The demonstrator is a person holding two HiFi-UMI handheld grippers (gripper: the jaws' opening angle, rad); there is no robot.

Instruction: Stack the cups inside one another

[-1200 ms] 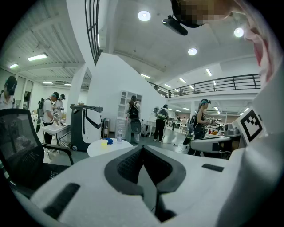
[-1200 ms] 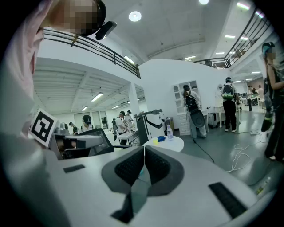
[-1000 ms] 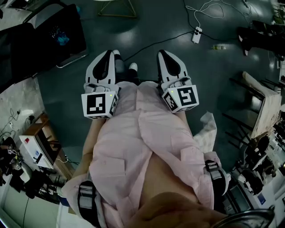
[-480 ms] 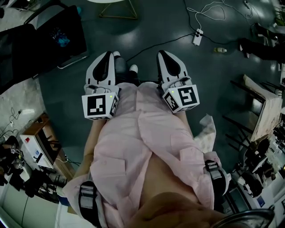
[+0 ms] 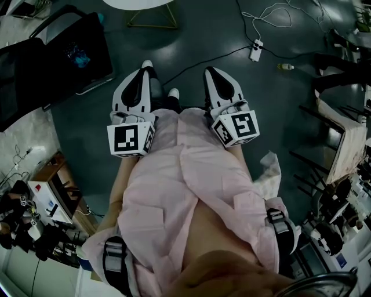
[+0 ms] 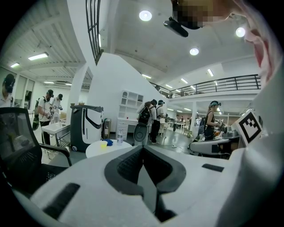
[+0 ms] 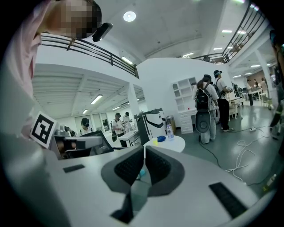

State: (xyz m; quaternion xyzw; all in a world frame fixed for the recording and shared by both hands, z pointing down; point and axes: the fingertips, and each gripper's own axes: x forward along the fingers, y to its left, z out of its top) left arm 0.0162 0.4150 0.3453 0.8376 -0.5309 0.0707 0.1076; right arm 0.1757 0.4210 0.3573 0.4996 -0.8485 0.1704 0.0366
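Both grippers are held side by side, level, in front of a person in a pink coat, above a dark floor. The jaws of my left gripper [image 5: 141, 69] [image 6: 143, 147] meet at the tips with nothing between them. My right gripper [image 5: 210, 70] [image 7: 144, 149] is likewise shut and empty. Some way ahead stands a round white table [image 6: 111, 149] [image 7: 174, 143] [image 5: 139, 3]. On it are a yellow cup [image 6: 103, 144] [image 7: 155, 142], a blue cup [image 6: 109, 142] [image 7: 161, 138] and a clear water bottle [image 6: 119, 138] [image 7: 169, 131]. Neither gripper is near the cups.
A black office chair [image 5: 58, 52] [image 6: 20, 150] stands at the left. A power strip [image 5: 255, 47] with cables lies on the floor ahead to the right. A white and black machine [image 6: 86, 127] is behind the table. People [image 6: 153, 122] stand further back. Cluttered benches [image 5: 35, 197] flank the person.
The floor, chair and power strip have slid down the head view and more of the white table shows at the top. Both grippers keep their places and stay shut.
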